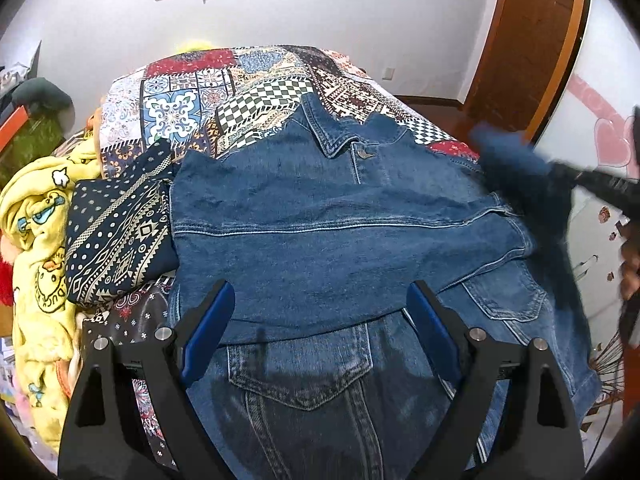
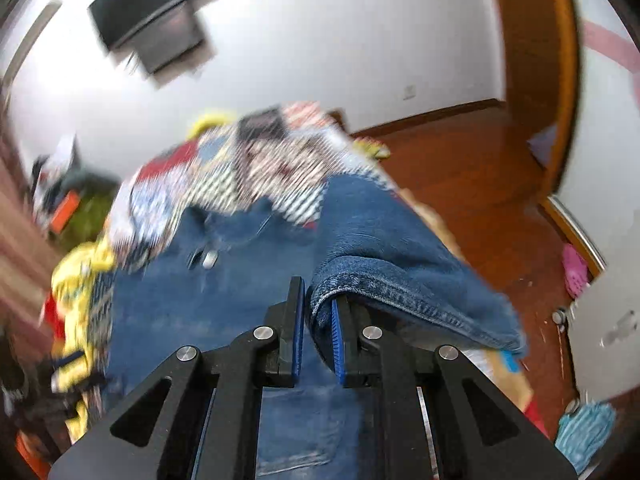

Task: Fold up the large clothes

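Observation:
A blue denim jacket (image 1: 320, 216) lies spread on a bed with a patchwork cover (image 1: 208, 108), collar toward the far end and one sleeve folded across its body. My left gripper (image 1: 320, 304) hovers open over the jacket's lower half, nothing between its blue pads. My right gripper (image 2: 318, 300) is shut on the jacket's other sleeve (image 2: 384, 264), which drapes over its right finger and is lifted off the bed. In the left wrist view that lifted sleeve (image 1: 516, 160) shows blurred at the right, held by the dark right gripper (image 1: 600, 186).
A folded navy patterned cloth (image 1: 116, 236) and a yellow cartoon blanket (image 1: 36, 240) lie left of the jacket. A wall screen (image 2: 152, 32) hangs behind the bed. Wooden floor (image 2: 472, 168) and a door frame (image 1: 532, 40) are on the right, with a pink slipper (image 2: 574, 268).

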Demonstrator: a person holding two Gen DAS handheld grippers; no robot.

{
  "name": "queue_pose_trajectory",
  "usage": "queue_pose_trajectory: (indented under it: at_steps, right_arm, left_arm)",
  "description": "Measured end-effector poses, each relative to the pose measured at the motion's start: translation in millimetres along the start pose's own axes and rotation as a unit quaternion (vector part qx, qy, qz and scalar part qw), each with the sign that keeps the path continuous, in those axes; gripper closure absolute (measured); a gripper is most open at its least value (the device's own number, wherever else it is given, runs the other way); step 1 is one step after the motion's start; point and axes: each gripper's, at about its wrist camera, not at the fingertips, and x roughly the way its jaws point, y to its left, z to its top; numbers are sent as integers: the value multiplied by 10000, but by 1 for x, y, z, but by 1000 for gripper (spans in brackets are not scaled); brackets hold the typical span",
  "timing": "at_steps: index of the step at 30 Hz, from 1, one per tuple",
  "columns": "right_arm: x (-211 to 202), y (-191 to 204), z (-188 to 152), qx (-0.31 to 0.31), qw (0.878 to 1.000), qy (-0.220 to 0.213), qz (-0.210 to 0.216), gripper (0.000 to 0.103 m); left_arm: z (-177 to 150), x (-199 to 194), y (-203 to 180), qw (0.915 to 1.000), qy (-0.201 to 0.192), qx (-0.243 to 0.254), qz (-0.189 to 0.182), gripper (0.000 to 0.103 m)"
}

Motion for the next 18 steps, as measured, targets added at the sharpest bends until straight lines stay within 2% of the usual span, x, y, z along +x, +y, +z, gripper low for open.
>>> queue_pose_trajectory:
  at_steps: [5, 11, 12, 14, 15, 16, 18]
  right_arm:
    - [44, 17, -36, -214, 9965, 805, 78, 92]
    - [52, 25, -59, -392, 9928, 1125, -98, 90]
    - [49, 23, -61, -407, 9923, 1171, -32, 85]
    - [41, 21, -61, -421, 9911, 1259, 105, 68]
    - [34, 20, -63, -431, 9911, 1250, 152, 54]
    - [32, 22, -64, -442, 9916, 1201, 186, 45]
    - [20, 19, -63, -435, 9939, 1007, 136, 39]
  left_arm:
    - [-5, -8, -2, 10000, -1, 78, -17, 15]
    - [-1, -12, -22, 9993, -49, 370, -57, 15]
    - [1, -13, -27, 9990, -70, 427, -73, 15]
    - [5, -14, -38, 9985, -126, 530, -104, 15]
    - [6, -14, -42, 9983, -147, 555, -129, 15]
    - [7, -14, -46, 9981, -158, 565, -164, 15]
    - [7, -11, -51, 9980, -129, 566, -238, 15]
